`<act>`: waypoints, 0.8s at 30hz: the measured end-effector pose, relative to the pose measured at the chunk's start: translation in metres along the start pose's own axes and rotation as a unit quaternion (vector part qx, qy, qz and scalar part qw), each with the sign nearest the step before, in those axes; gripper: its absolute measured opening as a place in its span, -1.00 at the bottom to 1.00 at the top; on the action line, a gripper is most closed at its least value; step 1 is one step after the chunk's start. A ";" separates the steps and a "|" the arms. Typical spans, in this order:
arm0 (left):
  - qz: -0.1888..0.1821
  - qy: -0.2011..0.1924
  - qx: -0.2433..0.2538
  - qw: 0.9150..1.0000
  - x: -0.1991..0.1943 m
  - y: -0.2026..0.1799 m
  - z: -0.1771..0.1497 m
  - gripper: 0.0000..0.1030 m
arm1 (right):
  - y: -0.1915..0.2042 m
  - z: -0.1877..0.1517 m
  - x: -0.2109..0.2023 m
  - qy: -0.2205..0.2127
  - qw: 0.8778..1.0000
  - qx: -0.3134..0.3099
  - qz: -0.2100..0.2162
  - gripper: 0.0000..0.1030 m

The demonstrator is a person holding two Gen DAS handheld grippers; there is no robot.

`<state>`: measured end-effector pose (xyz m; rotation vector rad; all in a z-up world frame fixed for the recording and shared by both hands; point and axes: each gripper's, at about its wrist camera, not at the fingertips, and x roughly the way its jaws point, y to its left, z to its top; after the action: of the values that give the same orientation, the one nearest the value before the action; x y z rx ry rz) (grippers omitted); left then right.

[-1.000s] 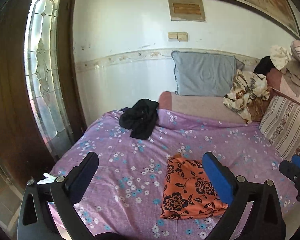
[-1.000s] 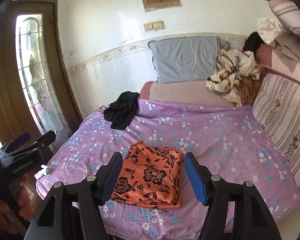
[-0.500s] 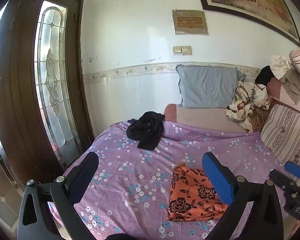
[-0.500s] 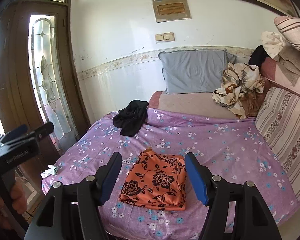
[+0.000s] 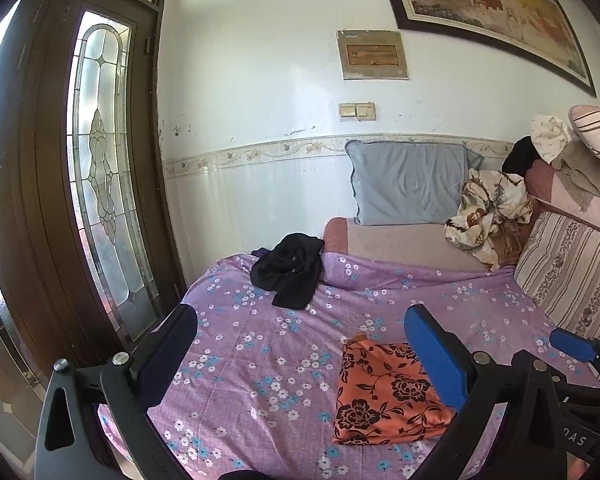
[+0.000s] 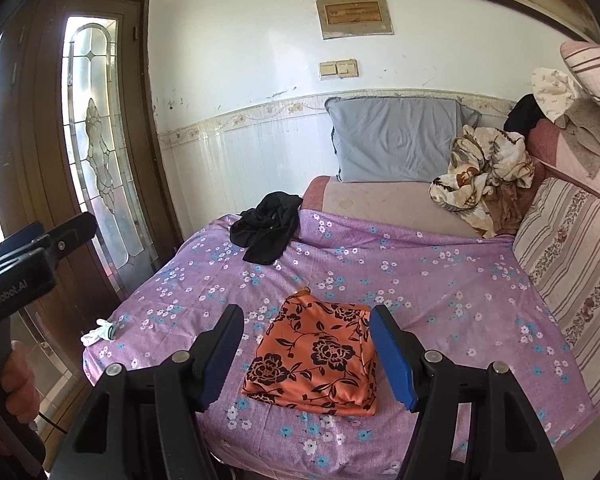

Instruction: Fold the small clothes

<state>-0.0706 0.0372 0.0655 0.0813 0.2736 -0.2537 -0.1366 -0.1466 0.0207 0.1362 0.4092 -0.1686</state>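
The left gripper [image 5: 300, 344] is spread wide and holds nothing; its fingers touch no cloth; the right gripper [image 6: 306, 350] is spread wide too, with nothing between its blue pads [image 6: 392, 356]. Both hang in the air above the near edge of the bed. The orange flowered cloth [image 6: 320, 360] lies folded in a neat flat square on the purple flowered sheet [image 6: 440, 280]; in the right wrist view it shows right between the two fingers, but they do not touch it. A black cloth [image 6: 270, 232] lies in a crumpled heap far back on the sheet, near the wall and well apart from the orange one. A small white sock [image 6: 98, 332] sits at the left edge of the bed. A grey pillow [image 6: 396, 140] leans on the wall behind.

Compared with a second ago, both grippers have pulled back and up; the bed looks farther away and more of the door [image 5: 100, 180] and wall shows; the orange cloth has not moved; the grippers are as wide as before.
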 end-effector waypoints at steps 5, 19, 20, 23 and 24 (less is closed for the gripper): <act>-0.005 -0.002 -0.002 1.000 -0.002 0.001 0.001 1.00 | 0.006 0.002 -0.005 -0.009 1.000 -0.011 -0.005 0.34; -0.015 -0.010 -0.005 1.000 -0.011 0.004 0.003 1.00 | 0.011 0.004 -0.011 -0.025 0.999 -0.014 -0.017 0.34; -0.014 -0.010 -0.004 1.000 -0.012 0.003 0.003 1.00 | 0.011 0.005 -0.011 -0.026 0.999 -0.015 -0.017 0.34; -0.016 -0.012 -0.003 1.000 -0.013 0.003 0.004 1.00 | 0.010 0.005 -0.011 -0.025 0.999 -0.015 -0.019 0.34; -0.016 -0.013 -0.004 1.000 -0.013 0.003 0.005 1.00 | 0.010 0.005 -0.011 -0.026 0.999 -0.014 -0.020 0.34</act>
<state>-0.0812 0.0425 0.0739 0.0665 0.2500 -0.2847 -0.1427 -0.1358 0.0311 0.0953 0.3623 -0.2048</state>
